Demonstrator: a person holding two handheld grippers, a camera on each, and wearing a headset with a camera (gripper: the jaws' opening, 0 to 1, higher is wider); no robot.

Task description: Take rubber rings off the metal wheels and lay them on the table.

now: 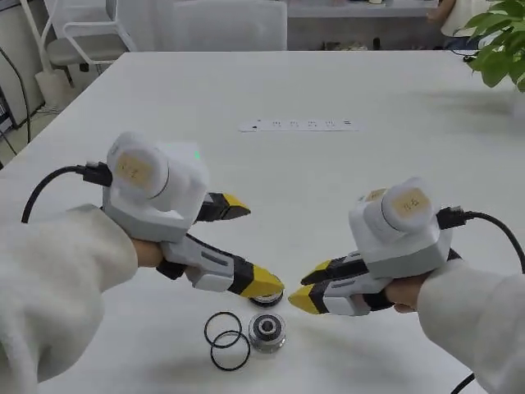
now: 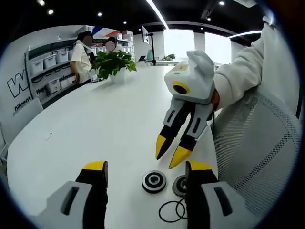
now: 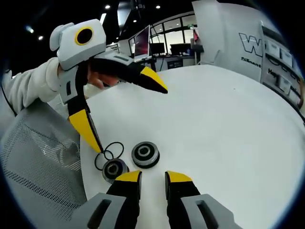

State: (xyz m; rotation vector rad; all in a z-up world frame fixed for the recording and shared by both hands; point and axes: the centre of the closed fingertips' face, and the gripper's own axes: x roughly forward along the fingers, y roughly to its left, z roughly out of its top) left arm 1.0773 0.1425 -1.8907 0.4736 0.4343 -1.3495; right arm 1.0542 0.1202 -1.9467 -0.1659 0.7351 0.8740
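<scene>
Two metal wheels flat on the white surface (image 1: 353, 98), close to its front edge. Nearest the person, the near wheel (image 1: 267, 331): silver rim, dark centre. Just behind it, the far wheel (image 1: 268, 299), partly hidden in head view by lower jaw of left gripper (image 1: 250, 245). In left gripper view, far wheel (image 2: 154, 181) w/ black band round the rim, and near wheel (image 2: 179, 185) half behind one own jaw. Same black band on far wheel (image 3: 145, 154) in right gripper view, near wheel (image 3: 114, 169) more grey. Cannot tell for sure if band = rubber.

Two rubber rings (image 1: 227, 337): thin, black, flat on surface, overlapping each other, just left of near wheel, touching or almost. Same rubber rings (image 2: 171, 210) at bottom of left gripper view, and rubber rings (image 3: 108, 151) beside near wheel in right gripper view.

Left gripper (image 2: 147, 166): jaws wide open, nothing held. Upper jaw well above surface, lower jaw tip low, near wheels and rings, contact not possible to tell. Seen also as left gripper (image 3: 126, 112) from the other side.

Right gripper (image 1: 303, 289): jaws only slightly apart, narrow gap, nothing between. Tips toward far wheel from the right, near but apart, same for right gripper (image 2: 170, 153) and right gripper (image 3: 153, 177).

Both held by hands in white sleeves (image 1: 57, 263). Further back: socket strip (image 1: 299, 125) mid-surface, plant (image 1: 502, 45) at far right.
</scene>
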